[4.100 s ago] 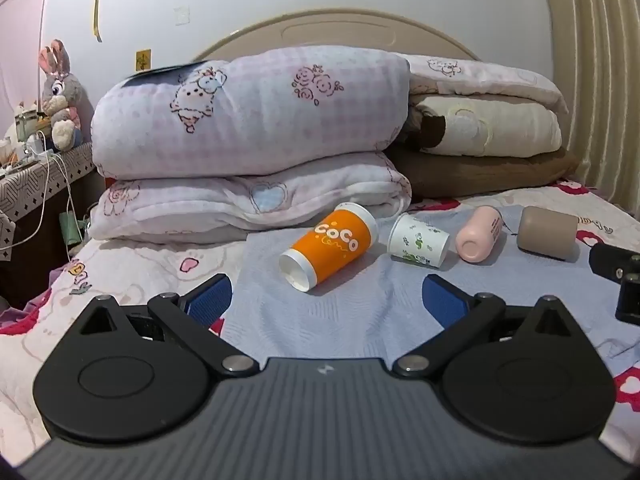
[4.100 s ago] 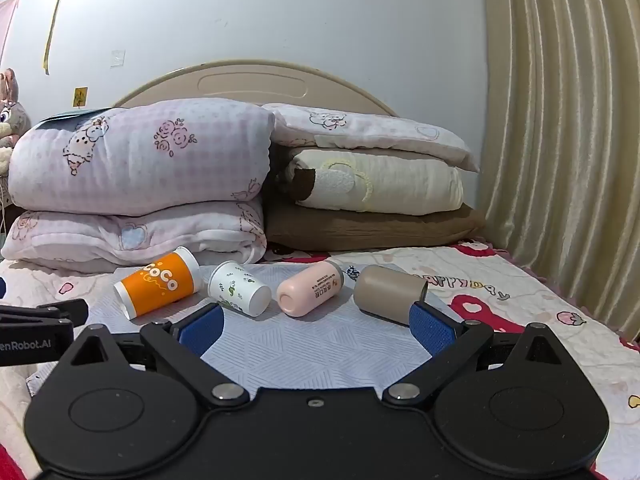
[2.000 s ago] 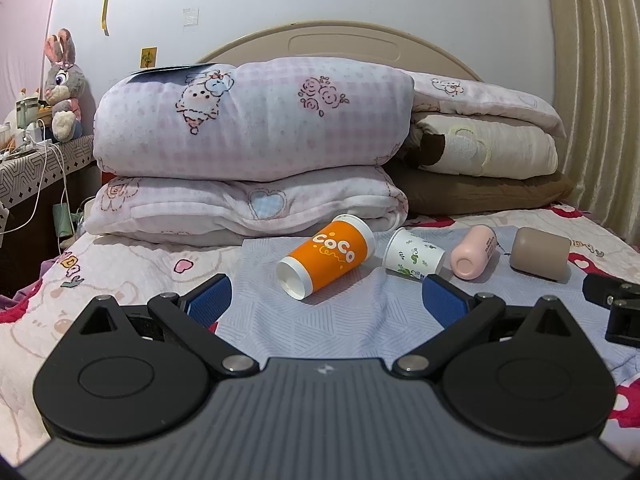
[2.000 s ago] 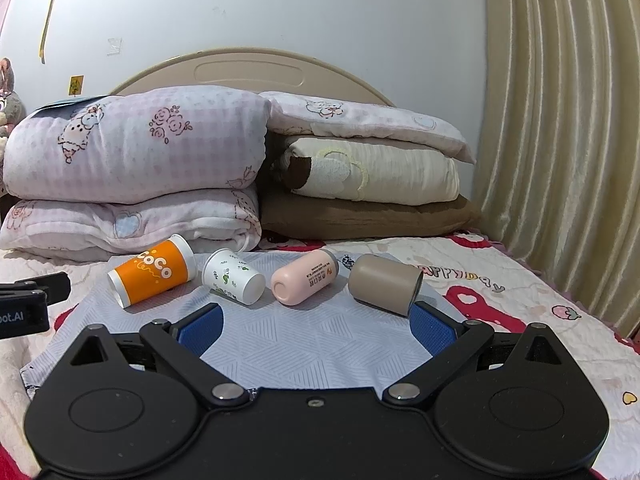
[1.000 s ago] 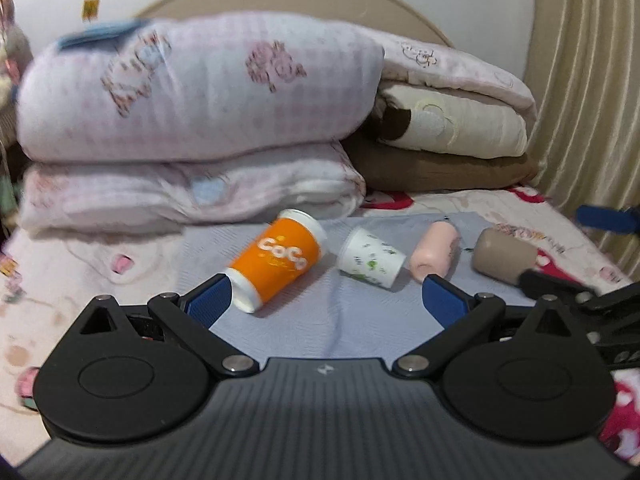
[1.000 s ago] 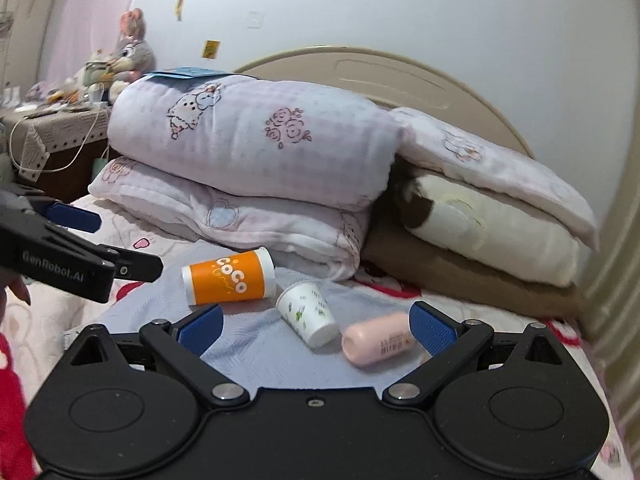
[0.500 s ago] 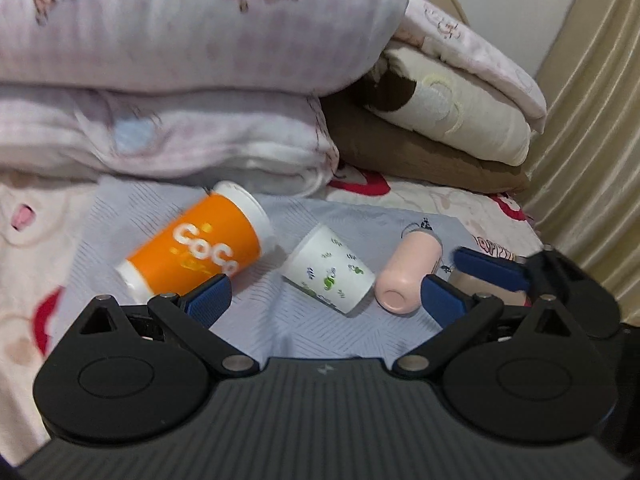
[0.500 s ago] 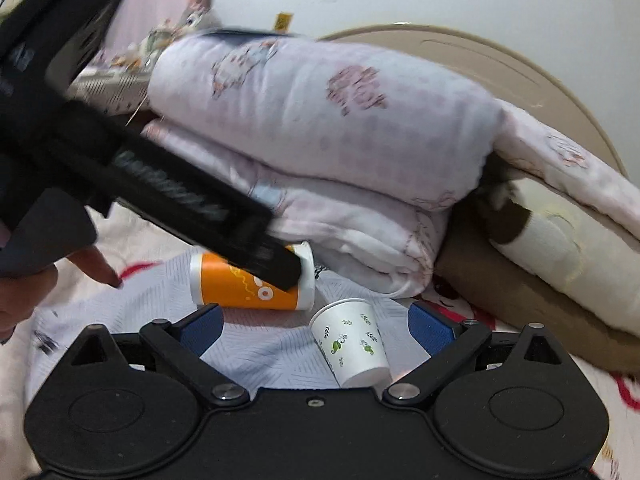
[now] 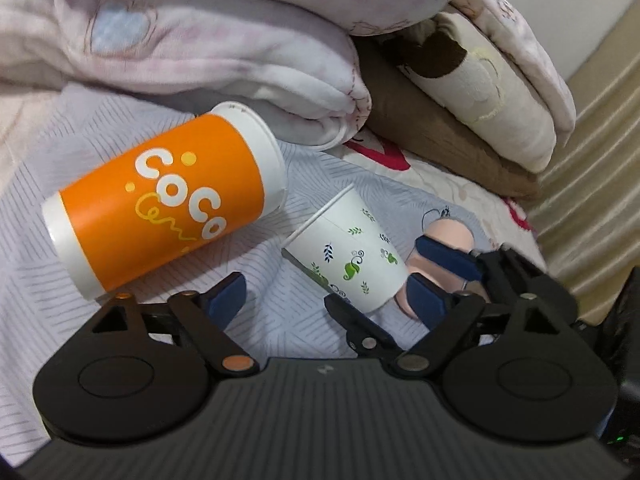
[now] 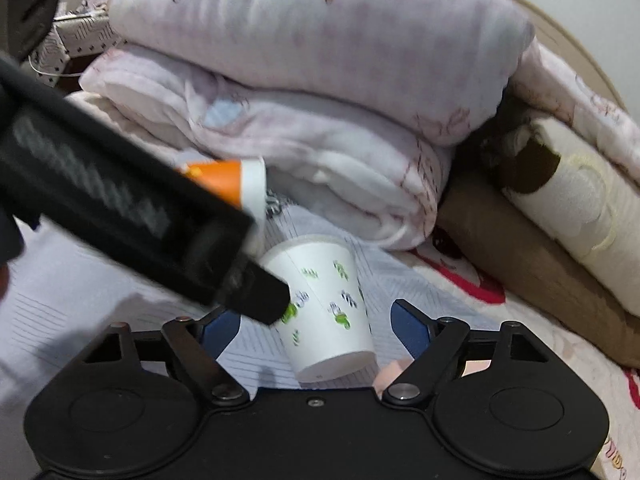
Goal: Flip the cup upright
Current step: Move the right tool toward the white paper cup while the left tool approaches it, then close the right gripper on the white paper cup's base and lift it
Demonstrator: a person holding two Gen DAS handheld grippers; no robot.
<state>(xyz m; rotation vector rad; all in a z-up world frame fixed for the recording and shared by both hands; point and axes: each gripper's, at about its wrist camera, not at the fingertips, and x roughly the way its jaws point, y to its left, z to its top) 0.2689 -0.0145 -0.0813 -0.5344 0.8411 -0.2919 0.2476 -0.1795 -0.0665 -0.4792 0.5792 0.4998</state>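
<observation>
Orange cup (image 9: 168, 208) on its side on the grey cloth (image 9: 32, 184), white leaf-print cup (image 10: 324, 308) lying between the wide-open fingers of both the left hand-held gripper (image 9: 326, 298) and right hand-held gripper (image 10: 316, 326), pink cup (image 9: 448, 236) beyond.

The white cup (image 9: 352, 258) with green leaf prints looked like thin paper, smooth and matt. The orange cup (image 9: 168, 204) seemed paper too, with a slight sheen. The pink cup (image 9: 448, 236) looked smooth, perhaps plastic. The grey cloth (image 9: 36, 160) under them had a fine ribbed weave. The folded quilts (image 10: 320, 92) were soft, fuzzy fabric. The left gripper (image 9: 328, 294) was matt black plastic, its fingers (image 9: 226, 294) padded in dull blue.
</observation>
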